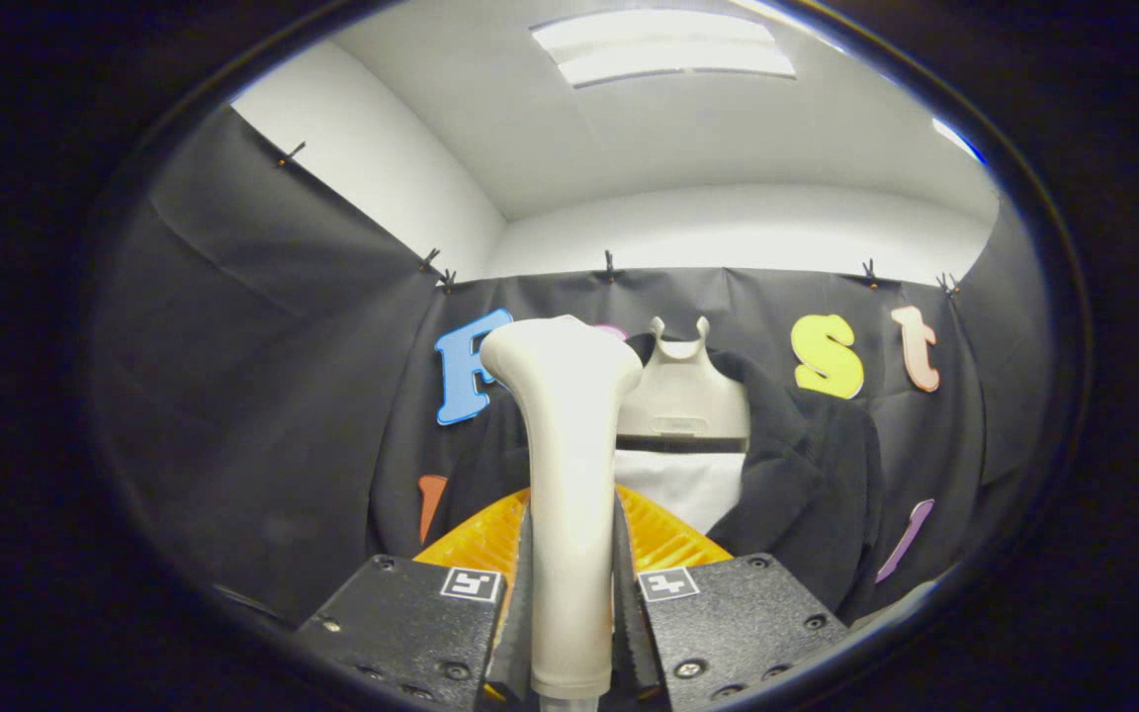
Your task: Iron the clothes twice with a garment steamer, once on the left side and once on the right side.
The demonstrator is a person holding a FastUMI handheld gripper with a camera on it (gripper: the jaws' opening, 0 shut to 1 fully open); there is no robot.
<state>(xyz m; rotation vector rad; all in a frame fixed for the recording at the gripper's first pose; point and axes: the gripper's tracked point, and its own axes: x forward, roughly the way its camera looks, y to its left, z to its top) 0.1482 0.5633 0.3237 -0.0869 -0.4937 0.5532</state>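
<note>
Holding the garment steamer (569, 475) upright, we have its pale handle pinched between the two fingers of the hand-held gripper (569, 633), both pressing on its lower shaft, so the long axis runs straight up from the jaws to the flared head at the top. Beyond the steamer's head, and a little to the right of it, hangs the dark jacket (807, 465) on a pale hanger stand (680, 386), with a white panel (678, 489) showing between its open front edges. We judge the garment to lie dead ahead of the fingers and apart from the steamer, not yet touched by it; how far apart we cannot tell. An orange ribbed part (668, 539) sits just behind the handle, low between the fingers and the jacket. Both jacket fronts flank the steamer's line, the right one plainly visible, the left mostly hidden behind the handle, so the coming pass likely calls for moving forward and shifting to one side
</note>
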